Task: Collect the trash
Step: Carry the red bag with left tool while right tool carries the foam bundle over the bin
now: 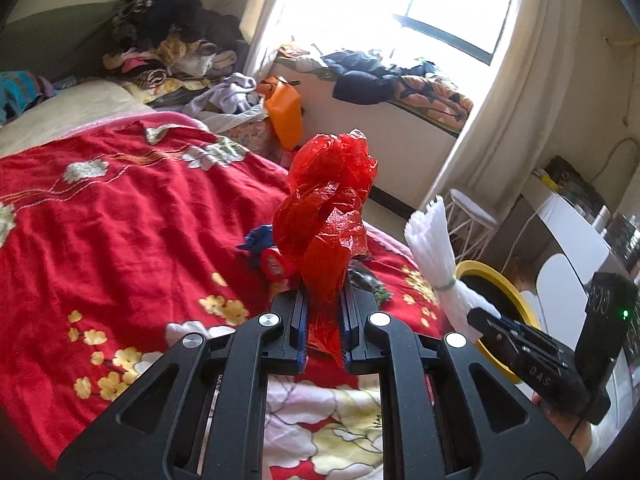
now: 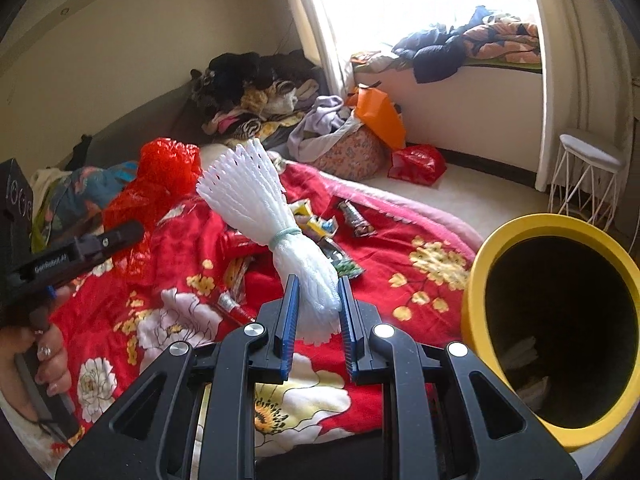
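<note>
We pinch a crumpled red plastic bag [image 1: 328, 216] in our left gripper [image 1: 324, 320], up above the red flowered blanket [image 1: 120, 220]. Our right gripper [image 2: 318, 320] squeezes a white foam net bundle tied with a green band [image 2: 276, 224]. A round yellow bin with a dark inside [image 2: 480, 280] sits just right of it, with some pale scraps [image 2: 524, 360] at the bottom. Small snack wrappers [image 2: 356, 216] lie farther off on the blanket.
</note>
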`<control>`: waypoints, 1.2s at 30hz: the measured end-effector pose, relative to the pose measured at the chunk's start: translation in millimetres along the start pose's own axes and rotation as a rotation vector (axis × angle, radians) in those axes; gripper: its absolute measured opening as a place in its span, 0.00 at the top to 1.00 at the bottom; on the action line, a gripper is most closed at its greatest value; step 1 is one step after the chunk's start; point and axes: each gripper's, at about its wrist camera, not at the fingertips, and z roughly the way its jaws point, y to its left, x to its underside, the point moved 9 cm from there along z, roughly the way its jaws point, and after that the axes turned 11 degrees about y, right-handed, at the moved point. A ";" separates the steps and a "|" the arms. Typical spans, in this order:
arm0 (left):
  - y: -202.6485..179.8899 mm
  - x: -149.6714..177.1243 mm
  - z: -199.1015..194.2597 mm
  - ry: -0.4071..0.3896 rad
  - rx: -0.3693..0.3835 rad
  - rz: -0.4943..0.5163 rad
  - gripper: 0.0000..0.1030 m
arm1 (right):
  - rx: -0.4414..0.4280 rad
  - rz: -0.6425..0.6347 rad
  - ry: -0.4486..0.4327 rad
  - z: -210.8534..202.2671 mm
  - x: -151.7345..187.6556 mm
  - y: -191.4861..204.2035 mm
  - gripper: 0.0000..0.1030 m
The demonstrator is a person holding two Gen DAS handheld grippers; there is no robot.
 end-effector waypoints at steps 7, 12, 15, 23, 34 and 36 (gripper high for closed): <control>-22.2 2.9 2.8 0.006 0.028 0.052 0.92 | 0.026 0.025 -0.038 -13.0 -3.9 -12.9 0.82; -35.1 4.9 4.5 0.010 0.040 0.079 0.92 | 0.040 0.044 -0.061 -20.8 -6.3 -22.5 0.82; -42.4 5.9 5.4 0.012 0.049 0.095 0.92 | 0.048 0.060 -0.072 -24.7 -7.1 -27.8 0.82; -59.9 10.2 10.4 0.026 0.074 0.136 0.92 | 0.077 0.101 -0.102 -36.6 -8.3 -46.4 0.82; -84.8 15.8 14.3 0.033 0.109 0.187 0.92 | 0.129 0.150 -0.142 -53.4 -7.9 -69.0 0.82; -88.6 16.8 15.4 0.036 0.114 0.196 0.92 | 0.140 0.160 -0.150 -56.8 -6.9 -74.1 0.82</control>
